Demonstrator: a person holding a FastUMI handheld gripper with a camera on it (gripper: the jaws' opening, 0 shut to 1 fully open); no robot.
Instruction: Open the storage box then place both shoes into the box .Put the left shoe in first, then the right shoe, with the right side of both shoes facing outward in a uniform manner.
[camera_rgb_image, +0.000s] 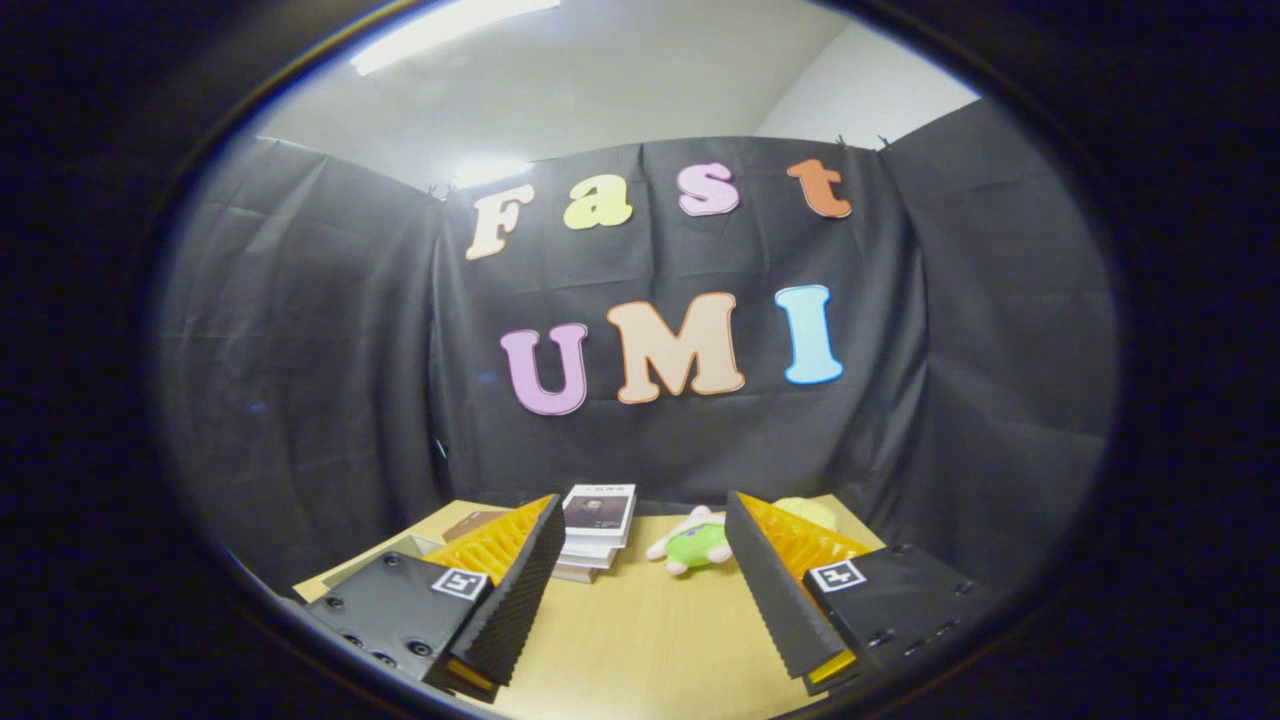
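My gripper (645, 520) stands open above a wooden table (650, 630), with a wide gap and nothing between its fingers. It is raised and looks toward the far side of the table and the black cloth wall. At the left, behind the left finger (520, 575), part of a pale flat object (400, 548) lies on the table; what it is cannot be told.
A stack of books (597, 530) lies at the far side of the table, just beyond the left fingertip. A small plush toy (697, 545) in green and pink lies beside it, next to the right finger. Something yellow (810, 512) shows behind the right fingertip.
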